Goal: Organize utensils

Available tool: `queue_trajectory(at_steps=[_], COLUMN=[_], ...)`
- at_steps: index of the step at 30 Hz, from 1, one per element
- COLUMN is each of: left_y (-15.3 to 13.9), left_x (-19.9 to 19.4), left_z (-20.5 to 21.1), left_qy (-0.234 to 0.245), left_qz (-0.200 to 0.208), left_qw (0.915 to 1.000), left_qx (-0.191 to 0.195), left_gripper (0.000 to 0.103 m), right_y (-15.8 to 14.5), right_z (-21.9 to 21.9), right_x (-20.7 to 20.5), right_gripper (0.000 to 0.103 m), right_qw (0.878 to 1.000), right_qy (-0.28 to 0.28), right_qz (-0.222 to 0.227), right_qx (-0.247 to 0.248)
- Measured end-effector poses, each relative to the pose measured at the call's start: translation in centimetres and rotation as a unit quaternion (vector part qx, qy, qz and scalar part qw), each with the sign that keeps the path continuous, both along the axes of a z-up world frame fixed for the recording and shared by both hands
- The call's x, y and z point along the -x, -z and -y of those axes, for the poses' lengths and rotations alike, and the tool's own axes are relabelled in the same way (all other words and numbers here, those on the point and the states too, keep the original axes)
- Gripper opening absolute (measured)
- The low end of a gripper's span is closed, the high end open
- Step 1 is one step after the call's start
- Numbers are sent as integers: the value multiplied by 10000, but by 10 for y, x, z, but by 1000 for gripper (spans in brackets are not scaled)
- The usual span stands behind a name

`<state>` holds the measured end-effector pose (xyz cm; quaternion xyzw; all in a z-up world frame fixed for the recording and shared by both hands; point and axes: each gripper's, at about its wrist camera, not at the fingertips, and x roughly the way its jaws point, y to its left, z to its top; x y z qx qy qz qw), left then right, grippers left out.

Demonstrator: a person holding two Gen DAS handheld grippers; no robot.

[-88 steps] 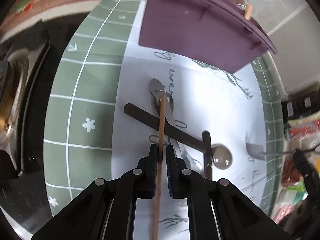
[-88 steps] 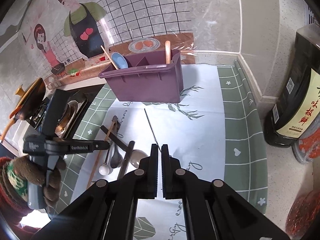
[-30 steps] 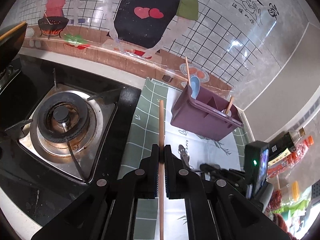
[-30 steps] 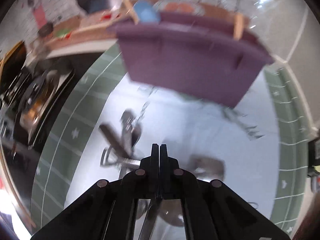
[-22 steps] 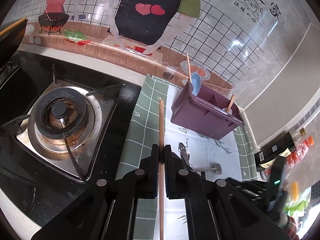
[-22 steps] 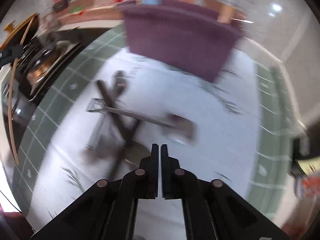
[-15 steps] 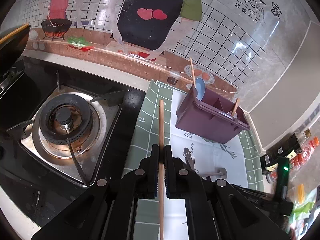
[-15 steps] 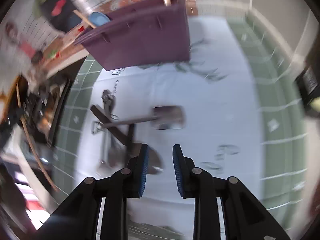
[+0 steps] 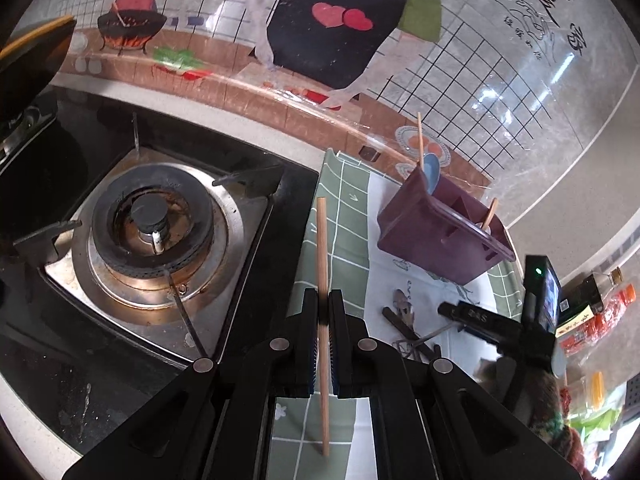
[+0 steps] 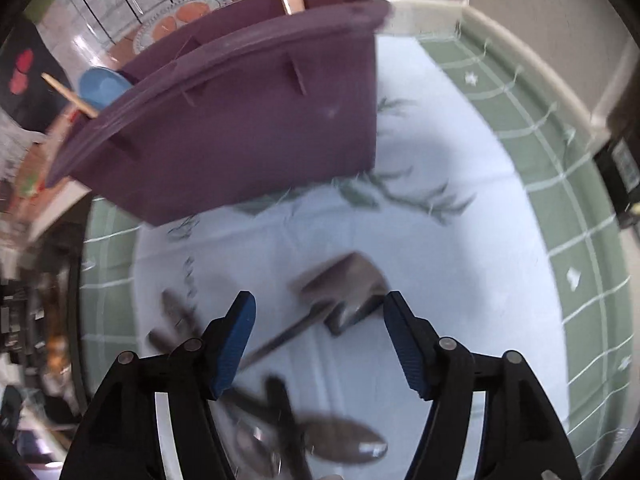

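Observation:
My left gripper [image 9: 323, 300] is shut on a wooden chopstick [image 9: 322, 272], held above the green mat beside the stove. The purple utensil holder [image 9: 440, 240] stands farther back with a blue spoon and wooden sticks in it. In the right wrist view my right gripper [image 10: 318, 306] hangs over the loose utensils, its jaws opening, with the blade of a small metal spatula [image 10: 348, 288] lying on the cloth between the fingertips, apart from the pads. Dark-handled spoons [image 10: 336, 444] lie crossed below it. The purple holder [image 10: 240, 120] stands close behind.
A gas burner [image 9: 152, 220] fills the left of the left wrist view. The white and green cloth [image 10: 460, 240] covers the counter. Bottles and packets [image 9: 592, 300] stand at the right edge. The right hand-held gripper [image 9: 500, 328] and a gloved hand show at the right.
My right gripper has rolled, moved over the spatula blade and gone from shut to wide apart. The left gripper with its chopstick has shifted slightly.

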<state>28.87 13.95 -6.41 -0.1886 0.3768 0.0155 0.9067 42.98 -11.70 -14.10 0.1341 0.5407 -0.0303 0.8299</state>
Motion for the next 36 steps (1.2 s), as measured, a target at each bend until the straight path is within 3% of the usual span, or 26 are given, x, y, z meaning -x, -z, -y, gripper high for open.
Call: queue_trajectory(at_steps=[4,6,8,13,15,17,20,22,27,31,34,36], left_y=[4,5,4,-2,-5,-9,-13,-15,-14,-12,-10,-8], left_x=[-3,-5,-7,-12,-14,-15,-17,-18,-18,-19,-19,-20], left_z=[2,4,7,21,27,29,32,33,30,22,18,15], left_qy=[123,193,255,462,525,534,534,531,570,609,605,587], left_qz=[-8,-5,4,64,75,99,164,181,146,144,151,134], left_qw=[9999,9998,9997,9988,9985,9985,9984,9984,9981,9980,9981,9982], left_qx=[-2,3,-5,-113,-119,-100,-93,-113,-158,-97,-29,21], left_gripper=[5,5,5,5,5,5,5,5,5,5,5,5], right_y=[2,1,-1,-23,-33,-39,-30,-16,3,-2,-6,-7], right_z=[-18,-32,-44,-42,-31,-16,19,17,2,-14,-40,-60], right_x=[-10,-11,-10,11,19,24,23,29,29,23,15,15], right_gripper=[62,44,0,0,0,7,16,31,43,50,52,47], right_qw=[9991,9975,9948,9823,9810,9851,9888,9892,9892,9906,9974,9997], right_qy=[48,-220,-592,-1135,-1242,-1283,-1042,-853,106,673,495,222], right_qz=[123,346,529,1318,1402,1149,390,76,-248,-275,-197,-30], right_qx=[404,574,633,700,506,9,-990,-1185,-1443,-1156,-493,-13])
